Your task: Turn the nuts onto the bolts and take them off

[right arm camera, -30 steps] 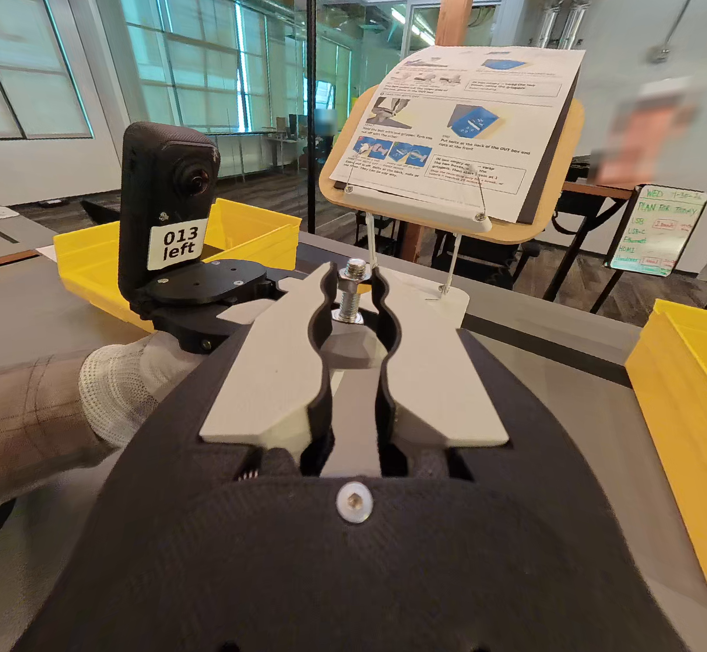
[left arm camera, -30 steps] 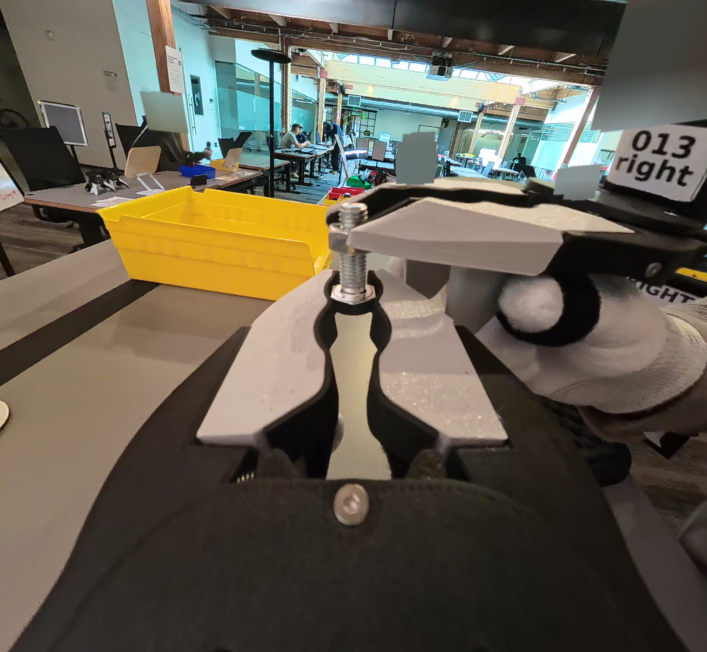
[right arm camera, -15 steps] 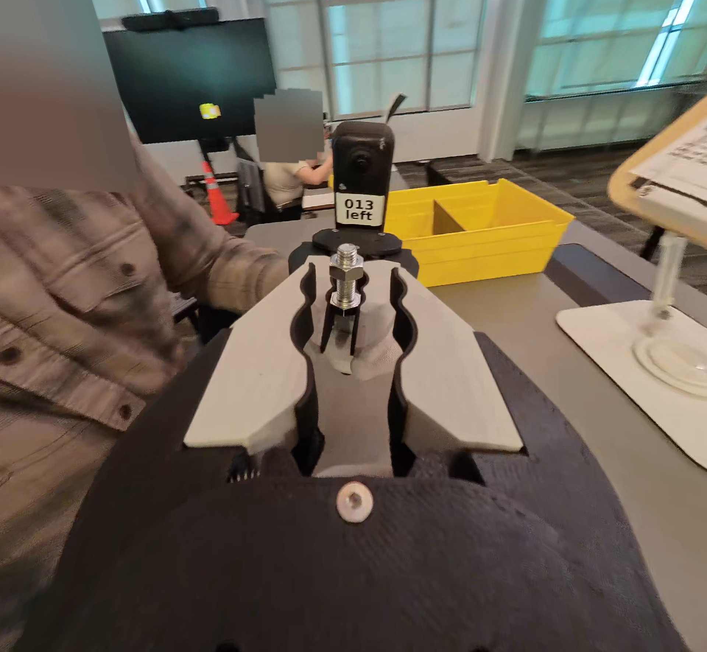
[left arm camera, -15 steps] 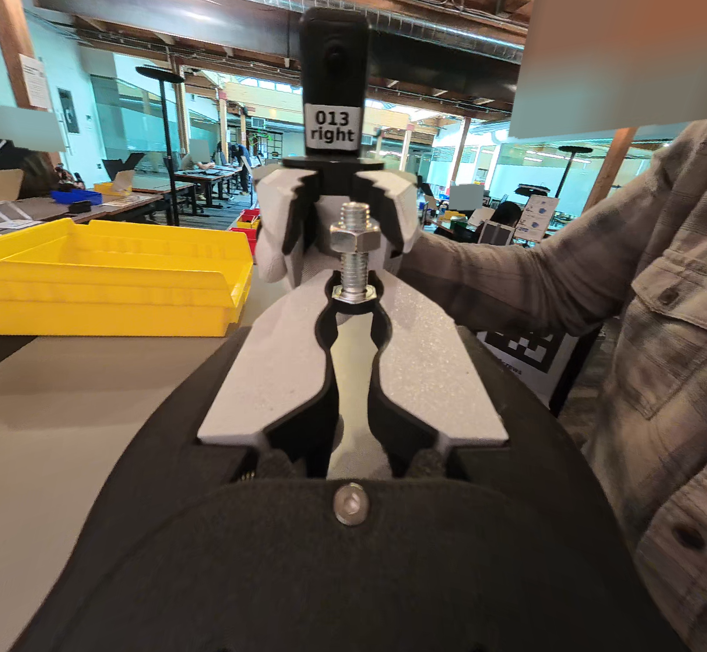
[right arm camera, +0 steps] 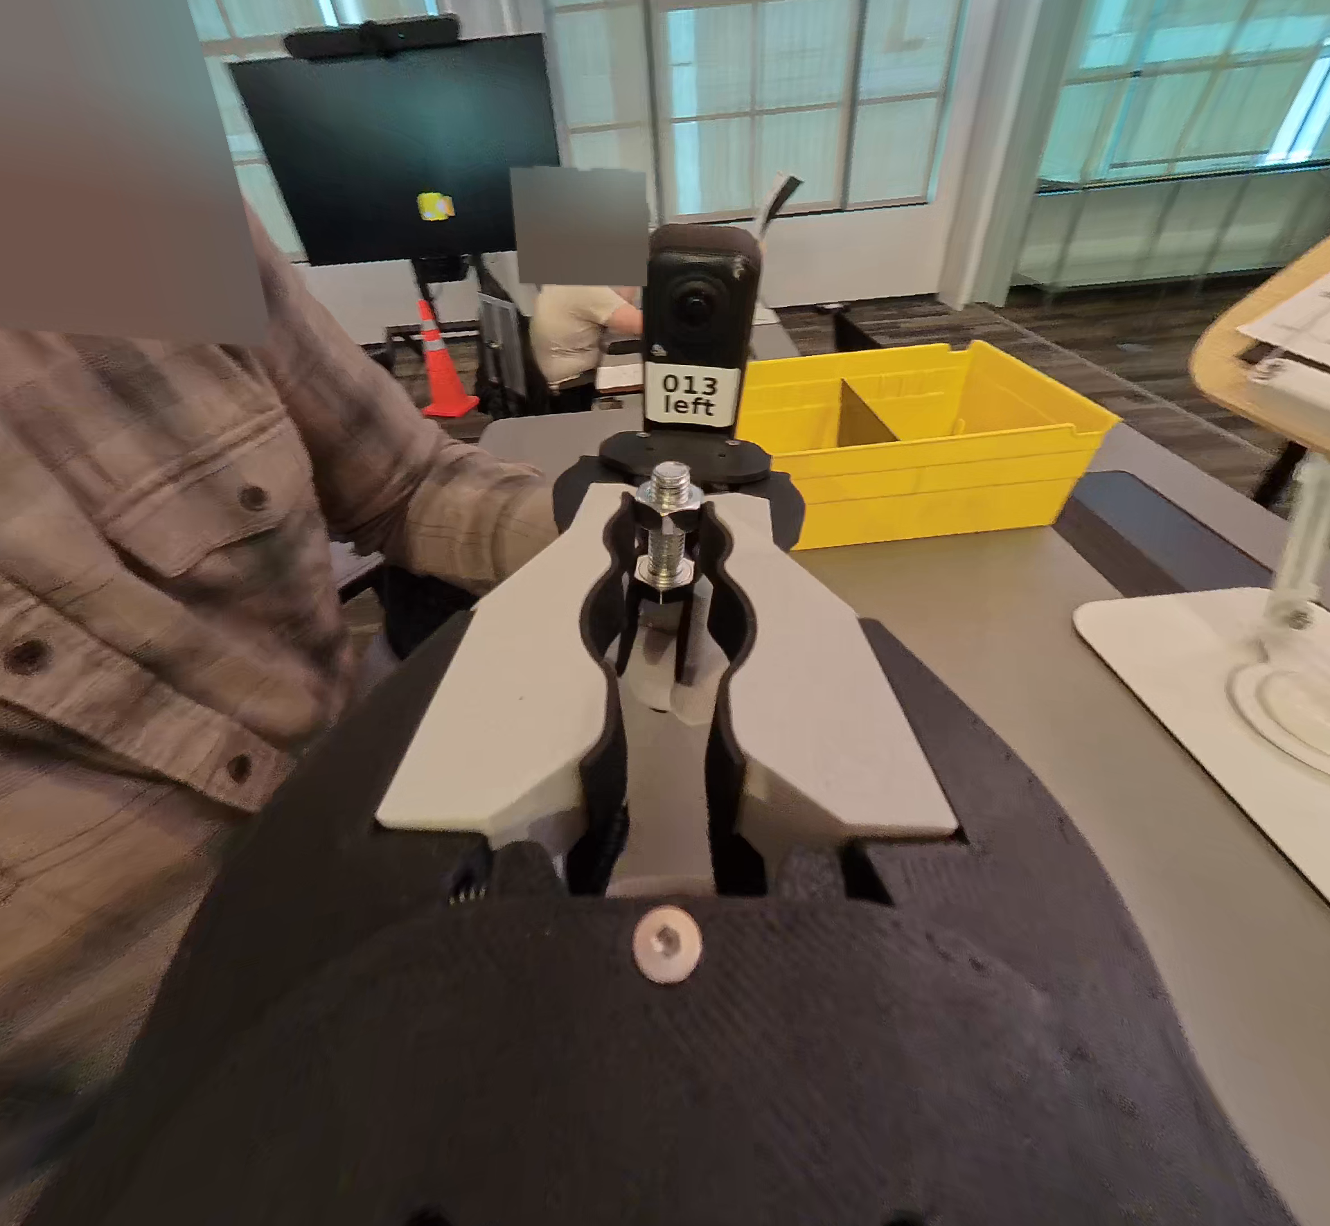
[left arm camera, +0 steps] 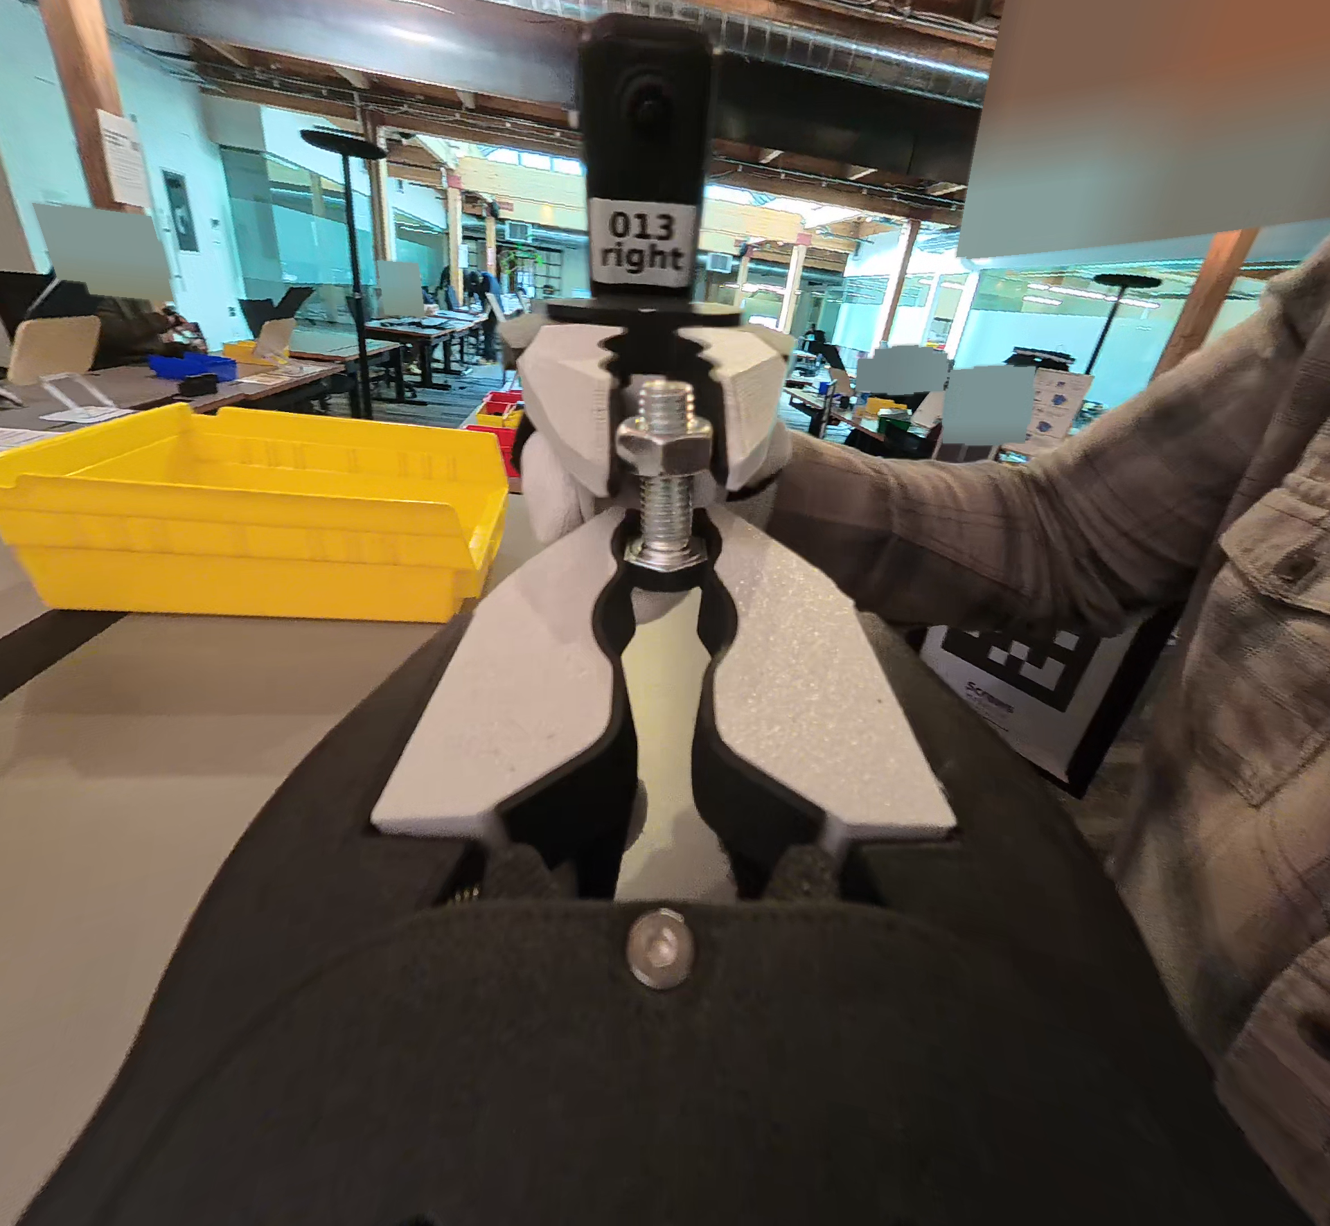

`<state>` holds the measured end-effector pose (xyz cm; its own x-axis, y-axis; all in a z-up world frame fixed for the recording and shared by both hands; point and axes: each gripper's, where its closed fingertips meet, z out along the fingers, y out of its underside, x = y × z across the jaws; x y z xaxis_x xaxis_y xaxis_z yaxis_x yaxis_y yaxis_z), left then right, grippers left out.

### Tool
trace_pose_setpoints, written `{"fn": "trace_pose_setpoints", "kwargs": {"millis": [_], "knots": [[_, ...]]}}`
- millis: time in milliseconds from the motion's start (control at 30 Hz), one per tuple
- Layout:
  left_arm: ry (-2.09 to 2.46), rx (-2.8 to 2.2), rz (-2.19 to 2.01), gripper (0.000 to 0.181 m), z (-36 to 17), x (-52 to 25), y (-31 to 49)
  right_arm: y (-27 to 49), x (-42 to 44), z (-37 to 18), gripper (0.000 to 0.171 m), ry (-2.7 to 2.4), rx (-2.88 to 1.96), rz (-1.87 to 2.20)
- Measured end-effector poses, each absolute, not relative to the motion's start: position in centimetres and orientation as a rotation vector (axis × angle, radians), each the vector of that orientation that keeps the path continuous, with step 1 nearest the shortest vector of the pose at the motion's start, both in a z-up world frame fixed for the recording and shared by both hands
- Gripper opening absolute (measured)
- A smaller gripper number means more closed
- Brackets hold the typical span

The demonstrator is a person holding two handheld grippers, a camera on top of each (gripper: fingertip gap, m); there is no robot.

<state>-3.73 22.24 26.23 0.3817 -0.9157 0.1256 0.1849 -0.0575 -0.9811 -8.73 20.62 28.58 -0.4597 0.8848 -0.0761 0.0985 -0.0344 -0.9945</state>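
Note:
A silver bolt [left arm camera: 666, 508] stands upright with its head clamped between the tips of my left gripper [left arm camera: 666, 547], which is shut on it. A hex nut [left arm camera: 666, 446] sits on the thread near the top, with a short length of thread above it. My right gripper [left arm camera: 666, 432] faces the left one head on, and its fingers close on the nut from both sides. In the right wrist view the nut [right arm camera: 666, 499] sits between the tips of my right gripper [right arm camera: 666, 508]. The bolt shaft [right arm camera: 666, 554] runs down to the left gripper [right arm camera: 666, 605] beyond.
A yellow bin [left arm camera: 252, 508] stands on the grey table [left arm camera: 180, 724] at the left. Another yellow bin with a divider [right arm camera: 921, 472] stands behind the left gripper. A white stand base [right arm camera: 1187, 673] is at the right. A person's plaid sleeve [left arm camera: 1007, 529] reaches in.
The right gripper swung from side-on to facing the left gripper head on, then its fingers closed in on the nut. The left gripper kept hold of the bolt.

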Motion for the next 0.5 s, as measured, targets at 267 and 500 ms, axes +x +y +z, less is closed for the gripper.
{"fn": "trace_pose_setpoints", "kwargs": {"millis": [267,500], "knots": [[0.612,-1.413,-0.861,0.014,25.2,-5.6,25.2,23.8,-10.4,27.7,0.015,-1.134,-1.31,0.975],[0.588,-1.445,-0.84,0.014,24.2,-5.6,25.7,24.6,-10.5,26.9,0.016,-0.814,-1.361,0.665]]}}
